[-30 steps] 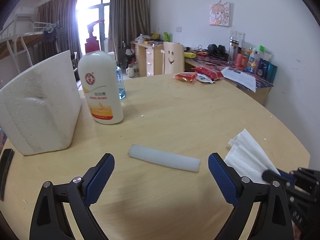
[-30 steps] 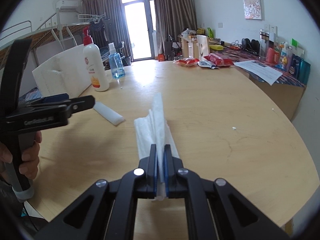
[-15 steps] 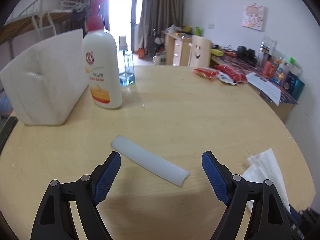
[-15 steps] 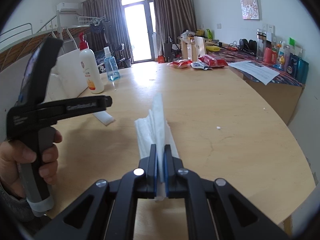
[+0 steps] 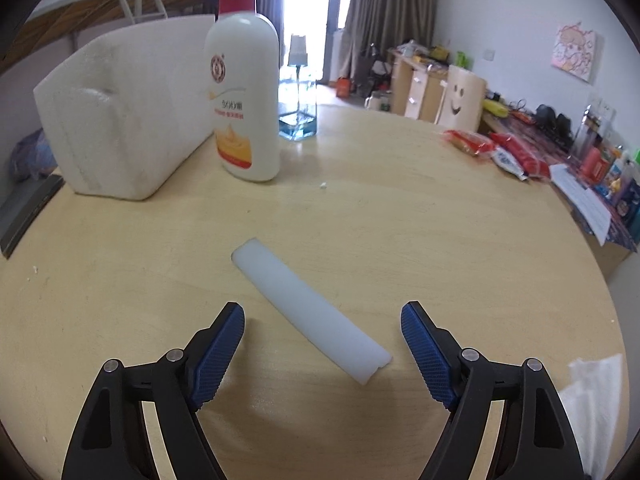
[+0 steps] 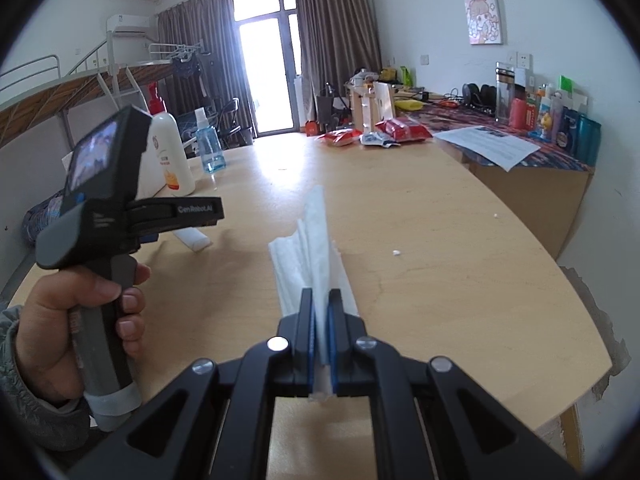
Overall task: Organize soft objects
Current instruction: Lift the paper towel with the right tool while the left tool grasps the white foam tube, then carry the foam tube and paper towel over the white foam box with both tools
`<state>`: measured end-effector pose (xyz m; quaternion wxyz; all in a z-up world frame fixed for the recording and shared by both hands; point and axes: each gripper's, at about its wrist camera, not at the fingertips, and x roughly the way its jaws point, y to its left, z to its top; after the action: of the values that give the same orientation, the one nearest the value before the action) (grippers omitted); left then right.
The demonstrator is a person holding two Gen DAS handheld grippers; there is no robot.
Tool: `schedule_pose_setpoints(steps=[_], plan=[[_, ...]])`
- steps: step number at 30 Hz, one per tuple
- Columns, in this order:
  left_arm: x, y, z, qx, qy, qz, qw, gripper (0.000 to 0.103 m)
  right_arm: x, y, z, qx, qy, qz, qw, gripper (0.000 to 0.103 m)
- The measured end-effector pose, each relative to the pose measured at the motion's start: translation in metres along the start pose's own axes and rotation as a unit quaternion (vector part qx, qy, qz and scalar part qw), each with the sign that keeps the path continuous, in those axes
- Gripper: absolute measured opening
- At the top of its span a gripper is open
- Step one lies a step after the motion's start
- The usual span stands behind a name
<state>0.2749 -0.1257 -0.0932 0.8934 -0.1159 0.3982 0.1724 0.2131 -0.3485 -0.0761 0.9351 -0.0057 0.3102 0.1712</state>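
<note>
The left gripper (image 5: 322,320) hangs with jaws wide apart over a foam strip (image 5: 310,311) lying mid-table (image 5: 440,240). The right gripper (image 6: 320,320) is clamped on tissue (image 6: 314,236) near the table's near edge, beside the strip.

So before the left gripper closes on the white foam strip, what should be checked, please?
1. Left gripper open wide: ok.
2. White rectangular foam strip lies between its blue fingertips: ok, though diagonal, so the grasp may be skewed.
3. Fingertips low enough to reach the strip: cannot tell.
4. White and orange pump bottle stands clear of the path: ok.
5. Right gripper shut on the white folded tissue: ok.
6. Tissue's far end rests on the round wooden table: ok.
</note>
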Motion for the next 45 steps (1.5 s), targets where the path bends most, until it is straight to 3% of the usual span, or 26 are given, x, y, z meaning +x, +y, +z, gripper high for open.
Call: schedule_pose_setpoints(steps=[4,15,18,20,23,30,32,45], plan=[[0.008,-0.002,0.002,-0.006,0.02,0.013,0.9997,0.081,-0.001,-0.004,0.0,0.002,-0.002,-0.002,1.0,0.008],[0.015,-0.006,0.009,-0.038,0.031,0.072,0.9962,0.08,-0.003,-0.001,0.001,-0.005,-0.008,0.004,1.0,0.008],[0.016,-0.004,0.012,-0.061,0.034,0.086,0.9938,0.073,-0.005,-0.002,0.001,-0.005,-0.012,0.003,1.0,0.008],[0.017,-0.005,0.015,-0.069,0.035,0.092,0.9927,0.055,-0.006,-0.003,0.001,-0.003,-0.013,0.002,1.0,0.008],[0.016,-0.007,0.019,-0.078,0.038,0.093,0.9918,0.036,-0.007,-0.004,0.001,-0.002,-0.016,0.003,1.0,0.008],[0.014,-0.001,0.019,-0.089,0.03,0.078,0.9926,0.022,-0.009,0.001,0.004,-0.01,-0.024,0.004,1.0,0.008],[0.013,0.0,0.021,-0.086,0.026,0.069,0.9935,0.013,-0.008,0.001,0.003,-0.009,-0.023,0.002,1.0,0.008],[-0.013,0.015,0.026,-0.066,-0.019,0.045,0.9966,0.009,-0.008,0.008,0.013,-0.014,-0.029,0.009,0.999,0.008]])
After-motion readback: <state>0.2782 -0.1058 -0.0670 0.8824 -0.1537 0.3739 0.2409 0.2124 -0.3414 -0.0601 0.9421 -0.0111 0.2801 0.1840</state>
